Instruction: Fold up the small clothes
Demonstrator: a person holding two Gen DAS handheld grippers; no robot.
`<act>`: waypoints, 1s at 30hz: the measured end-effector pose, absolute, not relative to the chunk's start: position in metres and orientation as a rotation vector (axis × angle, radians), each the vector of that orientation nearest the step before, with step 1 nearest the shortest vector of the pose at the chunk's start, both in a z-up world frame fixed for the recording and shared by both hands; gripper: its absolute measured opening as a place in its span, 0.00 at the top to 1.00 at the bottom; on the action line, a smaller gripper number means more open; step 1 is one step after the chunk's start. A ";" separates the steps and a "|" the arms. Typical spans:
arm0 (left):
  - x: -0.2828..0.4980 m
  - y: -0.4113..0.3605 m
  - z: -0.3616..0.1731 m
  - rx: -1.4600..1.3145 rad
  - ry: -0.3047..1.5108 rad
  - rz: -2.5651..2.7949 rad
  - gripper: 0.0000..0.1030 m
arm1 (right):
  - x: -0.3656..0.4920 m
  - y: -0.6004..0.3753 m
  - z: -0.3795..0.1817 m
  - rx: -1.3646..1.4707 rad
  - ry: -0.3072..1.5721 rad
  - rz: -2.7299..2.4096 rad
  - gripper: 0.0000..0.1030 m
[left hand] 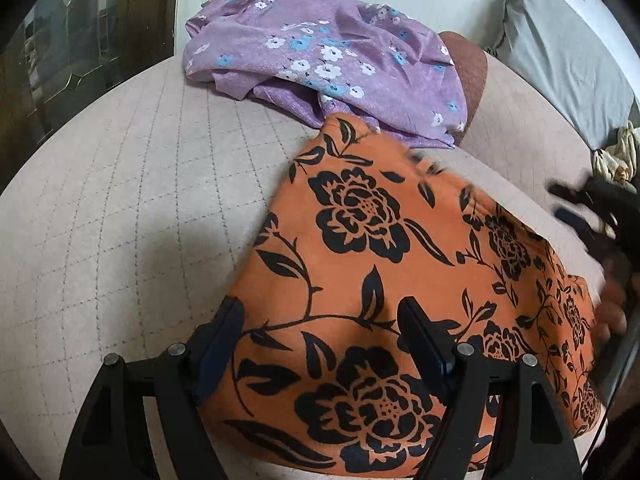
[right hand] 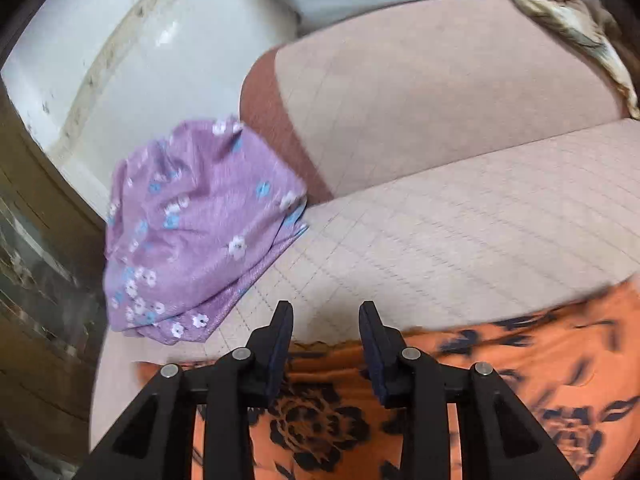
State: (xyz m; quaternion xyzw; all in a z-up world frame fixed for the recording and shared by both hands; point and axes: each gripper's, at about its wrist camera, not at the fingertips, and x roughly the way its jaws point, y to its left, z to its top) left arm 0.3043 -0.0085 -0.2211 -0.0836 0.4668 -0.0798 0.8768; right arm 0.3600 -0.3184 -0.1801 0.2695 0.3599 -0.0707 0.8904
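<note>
Spread flat on the quilted sofa seat (left hand: 120,200) lies the orange black-flowered cloth (left hand: 360,240), with a crumpled purple floral garment (left hand: 320,60) just behind it. Left gripper (left hand: 320,320) hovers over the cloth, jaws wide apart and empty. Right gripper (right hand: 326,320) hangs at its far edge, jaws partly apart, gripping nothing.

Flowered garment (left hand: 360,264) on the quilted cushion (left hand: 120,200), crumpled second garment (left hand: 320,60) behind it, overlapping.

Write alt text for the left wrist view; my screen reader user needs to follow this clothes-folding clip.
The open left gripper hangs over an orange garment with black flowers, spread on a quilted beige cushion. A crumpled purple floral garment lies beyond it; the blurred right gripper shows at the right edge.
</note>
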 end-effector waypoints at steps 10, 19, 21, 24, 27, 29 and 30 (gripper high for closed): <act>0.290 -0.016 -0.225 -0.089 0.986 -0.110 0.23 | 0.235 -0.399 -0.218 0.483 0.922 -0.376 0.62; 0.291 -0.016 -0.219 -0.042 0.964 -0.098 0.23 | 0.285 -0.341 -0.192 0.431 0.915 -0.194 0.61; 0.293 -0.017 -0.219 -0.016 0.956 -0.081 0.23 | 0.311 -0.309 -0.190 0.382 0.923 -0.138 0.61; 0.299 -0.021 -0.231 0.032 1.002 -0.086 0.17 | 0.359 -0.265 -0.215 0.271 1.006 -0.138 0.61; 0.302 -0.023 -0.240 0.059 1.023 -0.093 0.04 | 0.384 -0.249 -0.239 0.170 1.031 -0.209 0.58; 0.305 -0.010 -0.247 -0.041 1.082 -0.085 0.00 | 0.386 -0.246 -0.229 0.179 1.024 -0.226 0.59; 0.305 -0.005 -0.248 -0.081 1.076 -0.091 0.00 | 0.386 -0.246 -0.223 0.212 1.005 -0.186 0.59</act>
